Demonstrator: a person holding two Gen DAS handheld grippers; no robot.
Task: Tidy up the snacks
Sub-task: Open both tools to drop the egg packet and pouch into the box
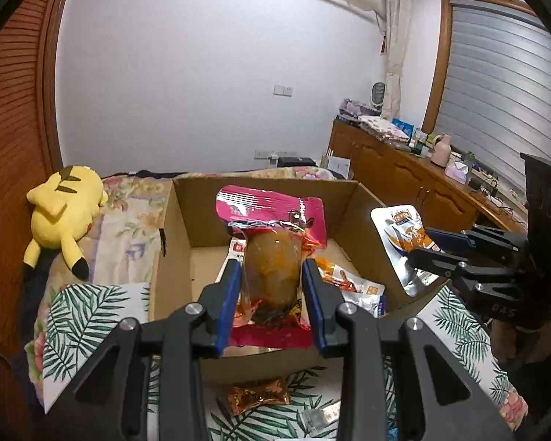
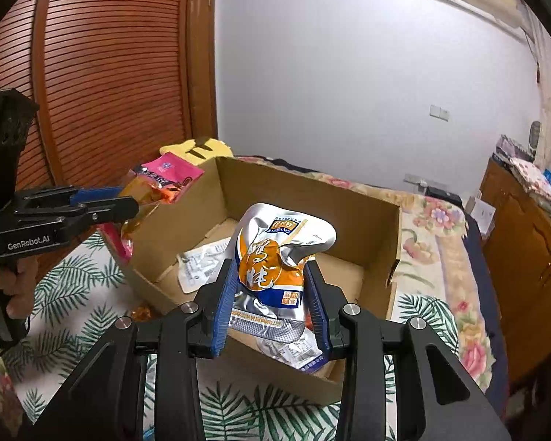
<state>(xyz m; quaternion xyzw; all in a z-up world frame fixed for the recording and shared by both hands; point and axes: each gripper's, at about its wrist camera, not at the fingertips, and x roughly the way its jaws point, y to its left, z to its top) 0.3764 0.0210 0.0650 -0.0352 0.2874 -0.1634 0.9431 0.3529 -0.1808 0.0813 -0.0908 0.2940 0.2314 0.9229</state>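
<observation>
My left gripper [image 1: 271, 268] is shut on a pink snack pack [image 1: 271, 220] with a brown piece inside, held above the near edge of an open cardboard box [image 1: 172, 242]. My right gripper [image 2: 271, 270] is shut on a silver and orange snack bag [image 2: 275, 257], held over the box [image 2: 382, 231] near its front right corner. Each gripper shows in the other view: the right one [image 1: 418, 248] at the right with its bag [image 1: 404, 231], the left one [image 2: 128, 202] at the left with the pink pack [image 2: 165, 176]. Flat snack packs [image 1: 352, 288] lie in the box.
The box sits on a bed with a palm-leaf cloth [image 1: 80, 312]. A small amber wrapped snack [image 1: 258, 397] and a clear packet [image 1: 319, 419] lie in front of the box. A yellow plush toy [image 1: 64, 217] lies left. A wooden cabinet [image 1: 404, 172] runs along the right.
</observation>
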